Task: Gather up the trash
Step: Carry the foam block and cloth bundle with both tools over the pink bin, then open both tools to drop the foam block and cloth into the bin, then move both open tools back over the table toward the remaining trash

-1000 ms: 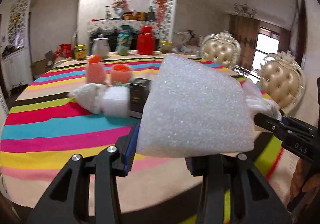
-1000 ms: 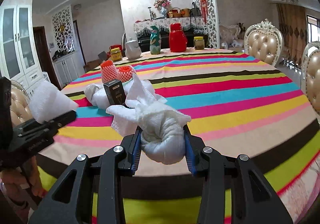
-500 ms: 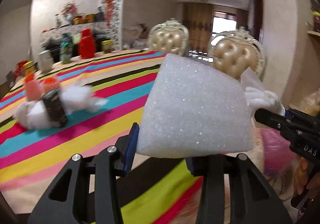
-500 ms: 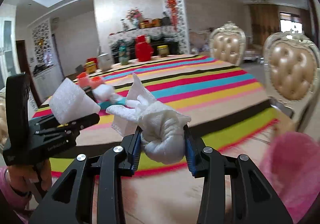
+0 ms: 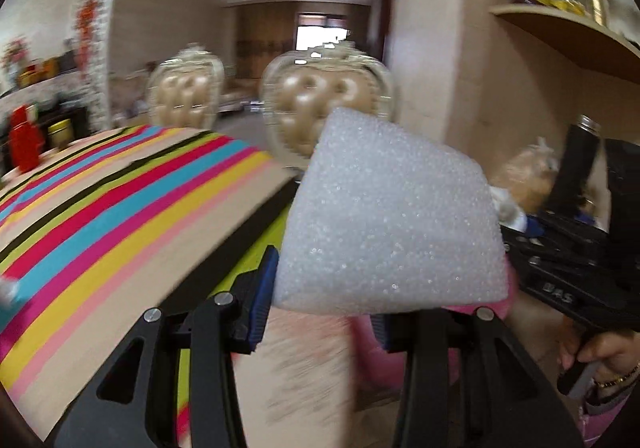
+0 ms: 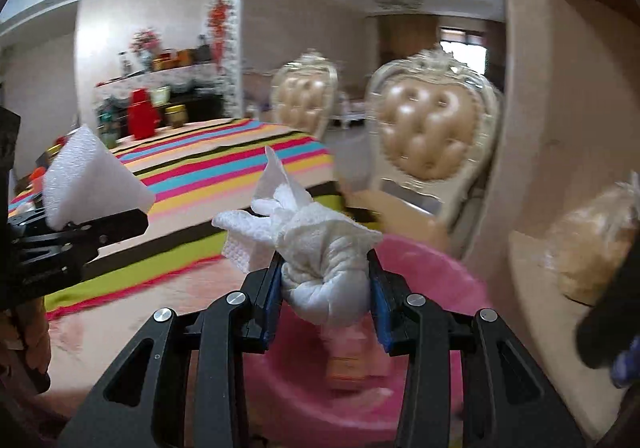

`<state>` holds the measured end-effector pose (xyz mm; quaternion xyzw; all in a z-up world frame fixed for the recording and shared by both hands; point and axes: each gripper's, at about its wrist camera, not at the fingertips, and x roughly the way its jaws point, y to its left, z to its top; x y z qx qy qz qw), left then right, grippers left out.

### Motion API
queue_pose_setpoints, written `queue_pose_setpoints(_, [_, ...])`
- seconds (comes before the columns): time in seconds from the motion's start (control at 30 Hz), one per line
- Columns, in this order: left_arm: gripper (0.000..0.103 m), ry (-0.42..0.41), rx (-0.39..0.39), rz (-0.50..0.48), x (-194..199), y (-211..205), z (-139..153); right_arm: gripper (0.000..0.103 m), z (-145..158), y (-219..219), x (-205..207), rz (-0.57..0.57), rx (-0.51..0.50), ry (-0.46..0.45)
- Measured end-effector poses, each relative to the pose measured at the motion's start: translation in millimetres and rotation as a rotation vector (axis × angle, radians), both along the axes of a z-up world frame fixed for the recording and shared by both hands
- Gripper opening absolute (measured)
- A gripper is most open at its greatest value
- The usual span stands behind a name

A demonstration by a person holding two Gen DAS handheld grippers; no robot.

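My left gripper (image 5: 324,300) is shut on a white foam block (image 5: 392,216), held in the air past the table's edge. It also shows at the left of the right wrist view, foam block (image 6: 92,180) in its jaws. My right gripper (image 6: 324,288) is shut on a crumpled white tissue wad (image 6: 320,248), held above a pink bin (image 6: 432,268) on the floor. A small orange item (image 6: 348,364) lies inside the bin. In the left wrist view the pink bin (image 5: 492,304) shows just behind the foam.
The striped tablecloth table (image 5: 100,216) lies to the left, with a red jug (image 6: 140,116) at its far side. Two cream tufted chairs (image 6: 432,128) stand beside it. A wall column (image 5: 436,48), a shelf (image 5: 568,32) and a bagged item (image 6: 592,244) are at the right.
Both grippers have swung right, away from the table, each still holding its item. The pink bin has come under the right gripper. The view is motion-blurred.
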<state>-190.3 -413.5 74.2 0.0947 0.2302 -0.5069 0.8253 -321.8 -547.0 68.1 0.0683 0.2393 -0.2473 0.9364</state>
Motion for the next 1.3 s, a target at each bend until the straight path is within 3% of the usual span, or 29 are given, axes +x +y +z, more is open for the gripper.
queue_pose_setpoints(0.2, [0.040, 0.061, 0.024, -0.148, -15.1, -64.9, -13.2, 0.040, -19.5, -49.5, -15.5, -0.078, 0.072, 0.036])
queue_pose_setpoints(0.43, [0.041, 0.091, 0.077, -0.196, -8.6, -107.4, -36.0, 0.041, -30.8, -75.6, -15.4, -0.074, 0.131, 0.030])
queue_pose_setpoints(0.57, [0.042, 0.150, 0.105, -0.215, 1.8, -127.7, -49.5, 0.042, -35.8, -79.5, -4.4, -0.060, 0.145, 0.051])
queue_pose_setpoints(0.6, [0.047, 0.156, 0.112, -0.208, 4.9, -130.5, -53.2, 0.046, -38.9, -81.7, -2.8, -0.051, 0.158, 0.057])
queue_pose_setpoints(0.7, [0.069, 0.161, 0.109, -0.190, 17.1, -119.2, -55.4, 0.064, -40.2, -80.4, -3.1, -0.049, 0.150, 0.063])
queue_pose_setpoints(0.73, [0.071, 0.159, 0.103, -0.191, 19.8, -114.7, -55.3, 0.066, -38.8, -79.1, -4.5, -0.048, 0.149, 0.060])
queue_pose_setpoints(0.83, [0.073, 0.132, 0.104, -0.188, 18.8, -109.8, -53.5, 0.068, -35.8, -79.7, -8.1, -0.064, 0.138, 0.063])
queue_pose_setpoints(1.0, [0.097, 0.033, 0.106, -0.131, 16.3, -76.5, -43.9, 0.068, -16.5, -63.4, -17.9, -0.050, 0.100, 0.031])
queue_pose_setpoints(1.07, [0.098, 0.007, 0.108, -0.092, 21.6, -53.5, -39.4, 0.072, -8.9, -54.7, -14.4, -0.031, 0.084, 0.014])
queue_pose_setpoints(1.17, [0.098, 0.007, 0.129, -0.033, 33.8, -21.6, -33.6, 0.087, -1.0, -32.2, -2.2, 0.025, 0.079, -0.025])
queue_pose_setpoints(1.3, [0.099, -0.039, 0.114, 0.095, 52.3, 49.8, -21.1, 0.092, 3.6, 8.4, 36.0, 0.141, 0.067, -0.023])
